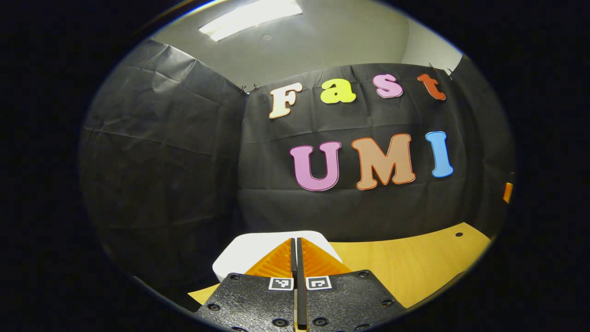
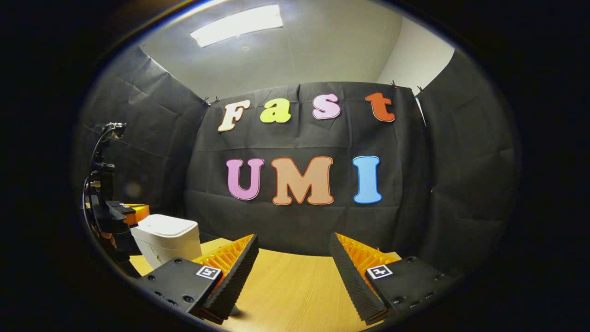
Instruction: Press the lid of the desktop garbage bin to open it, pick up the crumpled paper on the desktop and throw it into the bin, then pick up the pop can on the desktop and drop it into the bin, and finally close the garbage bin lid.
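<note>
Wood-grain worktop (image 2: pixel 295 286) under both claws here, pale and warm, running back to the black cloth wall (image 2: pixel 304 221).

Left claw (image 1: pixel 296 251) first: its two fingers are pressed together, nothing between them, tips pointing out over the white garbage bin (image 1: pixel 251 251). The bin sits just past the fingertips in the left gripper view, its lid down and flat (whether the tips actually touch the lid, I cannot tell from this angle). Right of the bin the worktop stretches off bare to a rounded far edge with a small dark hole (image 1: pixel 459 234) near its corner.

Over to the right claw (image 2: pixel 292 258): spread wide, holding nothing, with open worktop showing between the two ribbed fingers (image 2: pixel 233 272). In the right gripper view the bin (image 2: pixel 166 237) stands off to the left, near the worktop's left edge, lid shut. Just beside it is the left claw's body (image 2: pixel 108 216), dark with a cable looping up above it, hanging right at the bin's near side.

Further out, the room: black cloth hung on three sides as a booth, creased and clipped at the top corners. Above it a plain pale ceiling (image 2: pixel 299 50) with one long bright light panel (image 2: pixel 237 24), and a strip of white wall (image 2: pixel 417 64) at the upper right.
</note>
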A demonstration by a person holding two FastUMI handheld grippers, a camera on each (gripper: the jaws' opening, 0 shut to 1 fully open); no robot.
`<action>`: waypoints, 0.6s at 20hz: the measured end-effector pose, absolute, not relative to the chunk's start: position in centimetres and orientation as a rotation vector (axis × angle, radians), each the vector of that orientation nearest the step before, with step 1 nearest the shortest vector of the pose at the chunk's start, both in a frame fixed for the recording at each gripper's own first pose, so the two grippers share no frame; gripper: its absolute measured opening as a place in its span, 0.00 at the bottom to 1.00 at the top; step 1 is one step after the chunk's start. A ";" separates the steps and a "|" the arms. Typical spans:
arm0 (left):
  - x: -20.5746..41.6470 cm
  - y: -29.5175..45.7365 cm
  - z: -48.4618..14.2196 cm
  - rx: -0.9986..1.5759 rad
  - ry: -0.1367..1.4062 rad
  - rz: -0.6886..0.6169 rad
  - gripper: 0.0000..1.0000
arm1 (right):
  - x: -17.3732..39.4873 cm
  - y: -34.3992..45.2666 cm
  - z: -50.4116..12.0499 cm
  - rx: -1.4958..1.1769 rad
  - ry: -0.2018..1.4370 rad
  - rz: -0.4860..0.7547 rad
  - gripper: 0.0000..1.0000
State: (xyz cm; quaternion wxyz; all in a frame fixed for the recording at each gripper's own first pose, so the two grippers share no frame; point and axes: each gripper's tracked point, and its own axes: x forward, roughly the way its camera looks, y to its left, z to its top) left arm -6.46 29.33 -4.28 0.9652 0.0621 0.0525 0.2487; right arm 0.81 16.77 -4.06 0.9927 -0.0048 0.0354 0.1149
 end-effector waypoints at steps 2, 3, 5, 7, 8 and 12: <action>-6.4 30.3 -5.2 0.124 0.123 0.507 0.00 | 0.6 17.3 -4.4 -0.018 0.082 0.225 0.98; -6.3 30.7 -5.5 0.123 0.129 0.508 0.00 | 0.6 17.7 -4.5 -0.023 0.086 0.224 0.98; -6.4 31.6 -6.3 0.119 0.144 0.519 0.00 | 0.5 18.6 -4.6 -0.035 0.092 0.231 0.98; -6.7 32.1 -7.2 0.105 0.165 0.523 0.00 | 0.5 19.2 -5.0 -0.047 0.101 0.240 0.98; -6.8 32.3 -7.8 0.099 0.178 0.527 0.00 | 0.5 19.5 -4.9 -0.049 0.103 0.244 0.98; -7.2 32.6 -8.5 0.097 0.198 0.533 0.00 | 0.5 19.9 -5.8 -0.055 0.137 0.258 0.98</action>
